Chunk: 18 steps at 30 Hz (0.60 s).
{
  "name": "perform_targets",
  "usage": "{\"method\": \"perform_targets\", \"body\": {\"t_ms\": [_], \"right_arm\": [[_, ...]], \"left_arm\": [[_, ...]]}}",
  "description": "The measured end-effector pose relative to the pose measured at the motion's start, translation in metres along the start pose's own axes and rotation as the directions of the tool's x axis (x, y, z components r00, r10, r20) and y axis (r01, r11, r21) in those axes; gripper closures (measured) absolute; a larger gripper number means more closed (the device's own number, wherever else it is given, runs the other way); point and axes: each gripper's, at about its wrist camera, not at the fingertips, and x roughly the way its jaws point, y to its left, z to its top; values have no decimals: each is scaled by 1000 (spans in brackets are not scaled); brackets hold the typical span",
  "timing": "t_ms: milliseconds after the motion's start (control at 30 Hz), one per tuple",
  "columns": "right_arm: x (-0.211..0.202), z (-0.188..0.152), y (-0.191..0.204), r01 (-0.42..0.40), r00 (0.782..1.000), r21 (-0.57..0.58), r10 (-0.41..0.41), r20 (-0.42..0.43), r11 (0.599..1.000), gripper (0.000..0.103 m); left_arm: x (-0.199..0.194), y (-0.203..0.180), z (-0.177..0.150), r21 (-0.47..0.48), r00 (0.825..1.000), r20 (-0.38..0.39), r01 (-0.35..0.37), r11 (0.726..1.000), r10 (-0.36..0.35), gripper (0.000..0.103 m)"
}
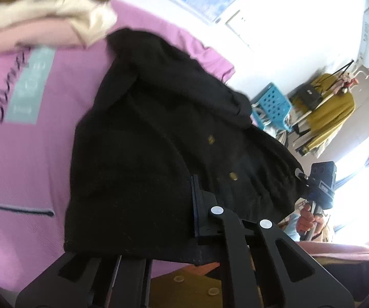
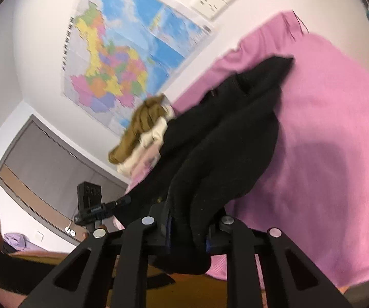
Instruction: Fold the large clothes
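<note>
While both hand-held tools clamped its near hem, a black coat [image 1: 143, 133] hung stretched over the pink bedspread [image 1: 30, 159], its collar end reaching toward the far edge of the bed and its brass buttons facing up. The left gripper [image 1: 197, 205] was closed tight on the cloth at one corner of the hem; the right gripper [image 2: 187, 231] was pinched shut on a thick bunch of the same fabric at the other. The coat's long axis ran straight away from both tools, from the near edge of the bed toward the wall with the map [image 2: 122, 51], so the free collar end lay ahead of the grippers, with neither hand clearly the nearer to it. A stack of folded clothes [image 1: 56, 23], tan on cream on pink, sat by the far corner of the bed, just beside the coat's collar end. The fold to come appeared to turn on carrying the held hem forward along that axis and laying it over the collar end, keeping the two corners level.
</note>
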Motion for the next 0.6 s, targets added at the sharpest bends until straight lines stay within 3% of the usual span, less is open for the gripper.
{"method": "perform_targets", "body": {"t_ms": [300,600], "right_arm": [[-1,74,18,-57,992,2,57,117,998,86],[20,132,20,-41,989,12,39,145,999,86]], "left_arm": [[-23,-19,59,46,999,36,3,999,-5,95],[-19,-34,124,97,999,24,-50,994,48,95]]}}
